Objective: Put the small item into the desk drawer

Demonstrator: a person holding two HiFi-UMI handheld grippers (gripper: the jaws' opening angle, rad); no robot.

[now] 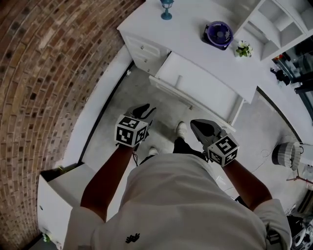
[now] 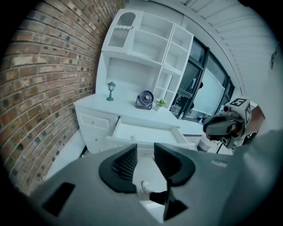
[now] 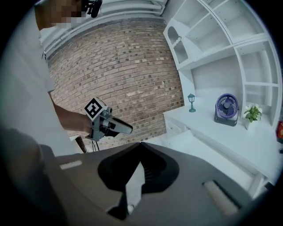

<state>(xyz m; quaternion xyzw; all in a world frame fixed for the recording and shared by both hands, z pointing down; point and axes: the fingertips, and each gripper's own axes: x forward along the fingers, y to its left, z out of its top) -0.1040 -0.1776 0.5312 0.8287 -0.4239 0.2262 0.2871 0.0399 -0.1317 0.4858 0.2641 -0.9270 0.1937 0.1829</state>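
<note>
Upper left, upright on white desk top [image 1: 190,34]: small teal lantern-shaped figurine [image 1: 166,10], taken as the item meant. Likely light, rigid, top-heavy on slim stem, possibly brittle; best pinched across stem just above base. Lower left: left gripper [image 1: 142,112], jaws spread, nothing between, well short of desk. Centre: open white desk drawer [image 1: 200,83], seemingly bare inside. Lower right: right gripper [image 1: 202,128], jaws pressed together, empty. Upper right, on desk top: round purple fan [image 1: 218,33], small green potted plant [image 1: 243,49].
</note>
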